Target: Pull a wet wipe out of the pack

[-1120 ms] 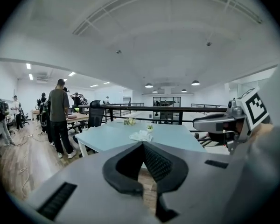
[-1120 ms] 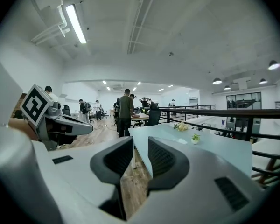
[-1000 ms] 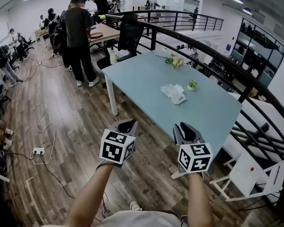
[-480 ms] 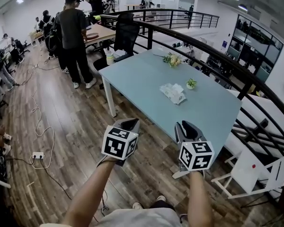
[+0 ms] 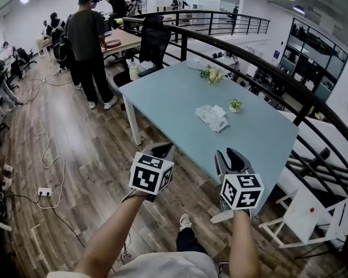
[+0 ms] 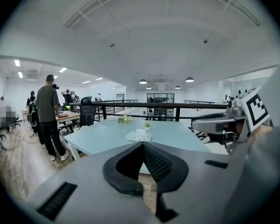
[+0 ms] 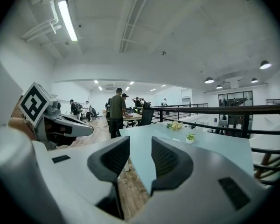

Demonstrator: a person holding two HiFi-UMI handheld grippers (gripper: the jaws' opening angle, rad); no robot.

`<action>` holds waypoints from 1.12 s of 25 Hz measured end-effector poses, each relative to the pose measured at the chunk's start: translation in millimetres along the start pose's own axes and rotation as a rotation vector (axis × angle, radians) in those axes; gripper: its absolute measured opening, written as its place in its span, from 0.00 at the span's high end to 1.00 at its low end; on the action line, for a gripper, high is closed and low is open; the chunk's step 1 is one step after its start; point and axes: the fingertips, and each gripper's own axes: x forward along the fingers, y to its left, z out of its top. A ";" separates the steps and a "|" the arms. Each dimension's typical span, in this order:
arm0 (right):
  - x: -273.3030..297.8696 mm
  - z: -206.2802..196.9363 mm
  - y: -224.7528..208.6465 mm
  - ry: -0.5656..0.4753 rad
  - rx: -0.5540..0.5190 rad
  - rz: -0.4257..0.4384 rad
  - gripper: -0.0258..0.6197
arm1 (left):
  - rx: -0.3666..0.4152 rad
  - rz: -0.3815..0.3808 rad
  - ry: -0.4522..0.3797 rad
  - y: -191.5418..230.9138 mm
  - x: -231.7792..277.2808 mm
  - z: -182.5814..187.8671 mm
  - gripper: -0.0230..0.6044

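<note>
Short of the table [image 5: 174, 94], facing the wet wipe pack [image 5: 213, 117] at twelve o'clock, with left gripper [image 5: 160, 149] pinched shut and empty, and right gripper [image 5: 232, 153] empty, jaws just opening partway, seemingly readied for the pull.

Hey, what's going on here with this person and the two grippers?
A person holds a gripper in each hand, facing the light blue table. The wet wipe pack lies untouched on it, beside a small potted plant. The left gripper is shut and empty. On the right gripper the fingers stand apart, having just been opening, with nothing between them.
</note>
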 end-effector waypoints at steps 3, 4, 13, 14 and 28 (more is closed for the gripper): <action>19.1 1.7 -13.3 -0.002 0.000 0.005 0.75 | 0.008 0.007 0.000 6.8 20.3 6.2 0.97; 26.7 2.8 -18.3 -0.003 0.000 0.006 0.74 | 0.008 0.009 0.000 10.4 28.1 8.9 0.97; 101.1 17.4 -71.5 0.013 -0.005 0.016 0.71 | 0.005 0.021 0.012 40.1 110.5 38.8 0.97; 109.4 19.4 -78.9 0.016 -0.009 0.016 0.70 | 0.001 0.023 0.015 43.3 120.6 41.6 0.97; 191.6 34.7 -160.8 0.044 0.004 0.009 0.67 | -0.009 0.030 0.031 61.7 232.8 80.6 0.97</action>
